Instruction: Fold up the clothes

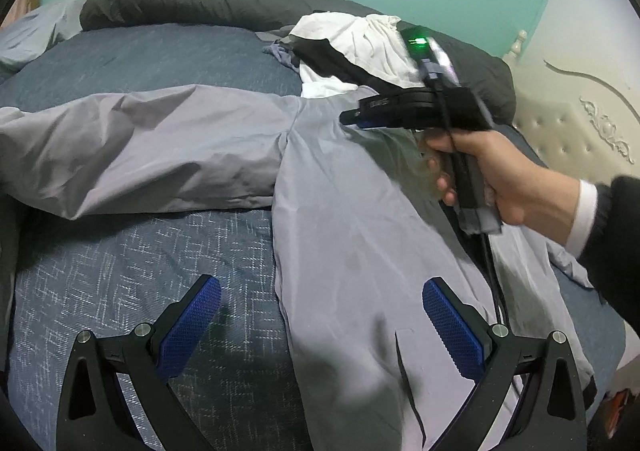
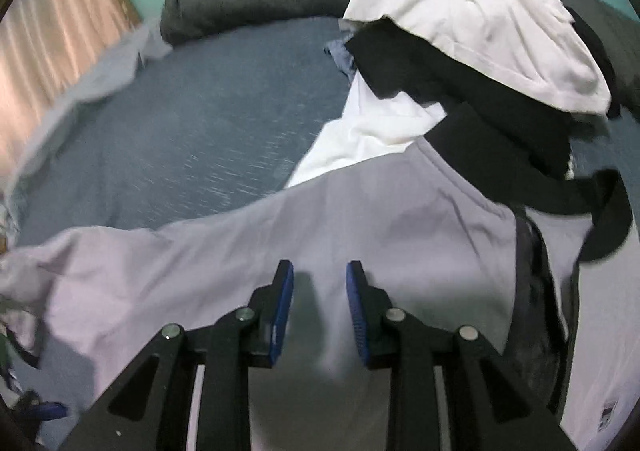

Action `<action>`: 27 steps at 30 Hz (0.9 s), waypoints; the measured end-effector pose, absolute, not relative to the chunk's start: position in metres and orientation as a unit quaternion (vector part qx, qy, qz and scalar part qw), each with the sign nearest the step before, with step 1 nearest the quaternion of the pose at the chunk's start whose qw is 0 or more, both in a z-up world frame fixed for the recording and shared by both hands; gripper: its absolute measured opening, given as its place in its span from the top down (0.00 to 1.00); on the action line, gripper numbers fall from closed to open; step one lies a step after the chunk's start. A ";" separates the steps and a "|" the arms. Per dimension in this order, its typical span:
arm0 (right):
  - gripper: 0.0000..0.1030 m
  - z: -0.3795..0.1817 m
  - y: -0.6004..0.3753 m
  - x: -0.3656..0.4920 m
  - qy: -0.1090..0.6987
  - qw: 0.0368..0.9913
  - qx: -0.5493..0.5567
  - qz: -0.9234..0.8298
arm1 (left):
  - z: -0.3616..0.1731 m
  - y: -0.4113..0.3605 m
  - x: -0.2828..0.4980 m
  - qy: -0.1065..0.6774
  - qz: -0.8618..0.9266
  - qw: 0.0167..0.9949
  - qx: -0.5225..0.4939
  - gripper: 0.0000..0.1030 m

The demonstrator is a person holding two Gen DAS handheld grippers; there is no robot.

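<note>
Overhead, both tools tilt down at the grey jacket (image 1: 360, 219): left tool (image 1: 320, 325) wide, right tool (image 2: 320, 307) narrowly parted, empty.

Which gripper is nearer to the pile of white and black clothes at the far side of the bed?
Right. The right gripper hovers over the grey jacket just short of the pile of white and black clothes. The left gripper hangs back over the jacket's lower part.
</note>
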State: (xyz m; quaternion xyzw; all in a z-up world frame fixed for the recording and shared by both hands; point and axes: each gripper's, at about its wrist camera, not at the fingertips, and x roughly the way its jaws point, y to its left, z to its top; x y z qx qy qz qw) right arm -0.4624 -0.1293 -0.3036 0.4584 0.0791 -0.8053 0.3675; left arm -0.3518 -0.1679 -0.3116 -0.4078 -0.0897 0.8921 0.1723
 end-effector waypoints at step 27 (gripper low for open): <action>0.70 -0.243 0.081 -0.222 -0.069 0.362 0.427 -0.826 | -0.257 -0.224 -0.268 -0.080 0.924 0.096 -0.361 0.00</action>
